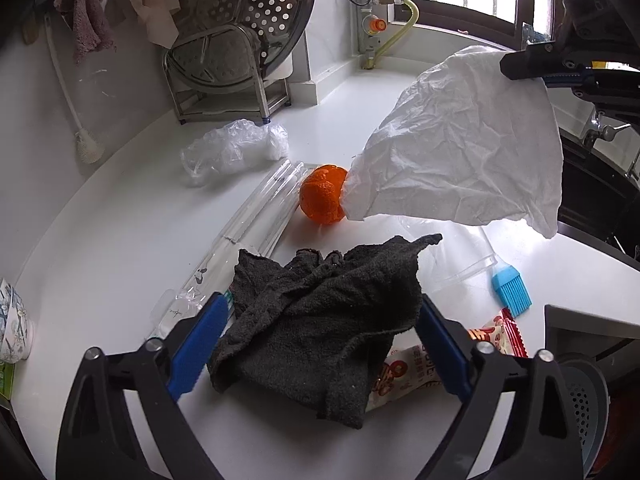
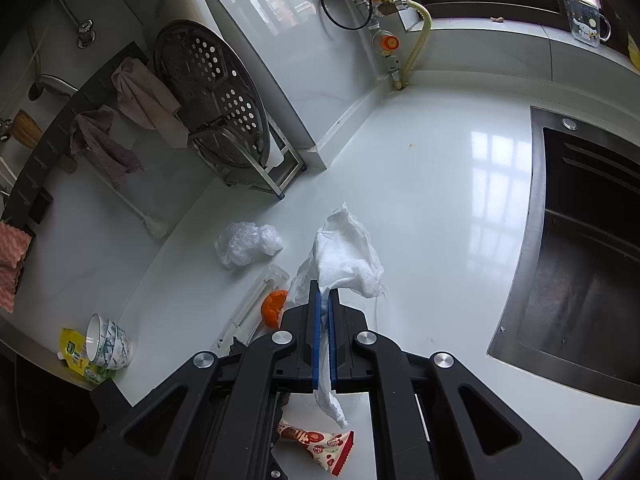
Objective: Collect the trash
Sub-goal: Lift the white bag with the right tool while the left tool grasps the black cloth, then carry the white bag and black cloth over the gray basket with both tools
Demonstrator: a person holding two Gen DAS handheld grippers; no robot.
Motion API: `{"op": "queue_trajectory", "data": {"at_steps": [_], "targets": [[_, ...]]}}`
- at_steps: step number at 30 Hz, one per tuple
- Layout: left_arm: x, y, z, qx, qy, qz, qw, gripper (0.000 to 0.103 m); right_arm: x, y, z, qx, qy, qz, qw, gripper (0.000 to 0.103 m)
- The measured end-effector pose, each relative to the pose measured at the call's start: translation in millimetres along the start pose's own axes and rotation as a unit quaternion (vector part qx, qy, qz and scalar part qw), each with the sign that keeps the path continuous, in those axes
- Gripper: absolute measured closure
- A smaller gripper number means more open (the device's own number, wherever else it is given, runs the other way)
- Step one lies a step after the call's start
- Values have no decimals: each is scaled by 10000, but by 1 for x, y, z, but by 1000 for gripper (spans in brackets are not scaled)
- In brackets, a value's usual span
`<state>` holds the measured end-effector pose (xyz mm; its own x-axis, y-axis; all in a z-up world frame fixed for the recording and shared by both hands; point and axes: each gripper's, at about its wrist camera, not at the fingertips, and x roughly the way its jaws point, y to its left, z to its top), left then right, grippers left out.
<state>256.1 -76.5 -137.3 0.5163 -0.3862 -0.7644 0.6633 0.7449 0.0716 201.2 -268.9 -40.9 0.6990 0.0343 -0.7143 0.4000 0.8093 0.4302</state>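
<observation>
While our right gripper [image 2: 325,300] keeps its jaws pressed together on a white bag [image 2: 348,256], pinching its crumpled edge, the bag hangs above the tabletop [image 2: 440,200], its lower end just beside the orange peel [image 1: 323,194]. From the left wrist view we see the bag [image 1: 468,152] lifted, with the right gripper [image 1: 560,66] clamped at its upper corner.

Our left gripper [image 1: 320,336] has its jaws spread on either side of a dark rag [image 1: 320,320]. The blue pads [image 1: 198,340] stand close against the rag's edges, but we cannot tell whether they press on it. The rag lies crumpled on the tabletop [image 1: 120,240], partly over a red-and-white snack wrapper [image 1: 404,376].

Beyond the rag lies a clear flat package [image 1: 256,216], touching the peel. A crumpled clear bag [image 1: 232,150] sits farther back, near a metal rack [image 1: 228,76] holding a perforated steamer tray [image 1: 256,4]. A blue silicone brush [image 1: 512,290] lies to the right of the rag. At the left edge stands a patterned bowl [image 1: 12,324]. In the right wrist view, the sink [image 2: 592,248] opens to the right.
</observation>
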Motion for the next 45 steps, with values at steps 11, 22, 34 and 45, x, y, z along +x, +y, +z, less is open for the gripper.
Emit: {"op": "queue_trajectory", "data": {"at_steps": [11, 22, 34, 45], "targets": [[-11, 18, 10, -487, 275, -513, 9971, 85, -4, 15, 7, -180, -52, 107, 9998, 100], [-67, 55, 22, -1010, -89, -520, 9935, 88, -37, 27, 14, -329, -324, 323, 9984, 100], [-139, 36, 14, -1154, -414, -285, 9920, 88, -120, 17, 8, -540, -810, 815, 9919, 100], [-192, -49, -3, -1036, -443, -577, 9919, 89, -190, -47, -44, -498, -590, 848, 9934, 100]]}}
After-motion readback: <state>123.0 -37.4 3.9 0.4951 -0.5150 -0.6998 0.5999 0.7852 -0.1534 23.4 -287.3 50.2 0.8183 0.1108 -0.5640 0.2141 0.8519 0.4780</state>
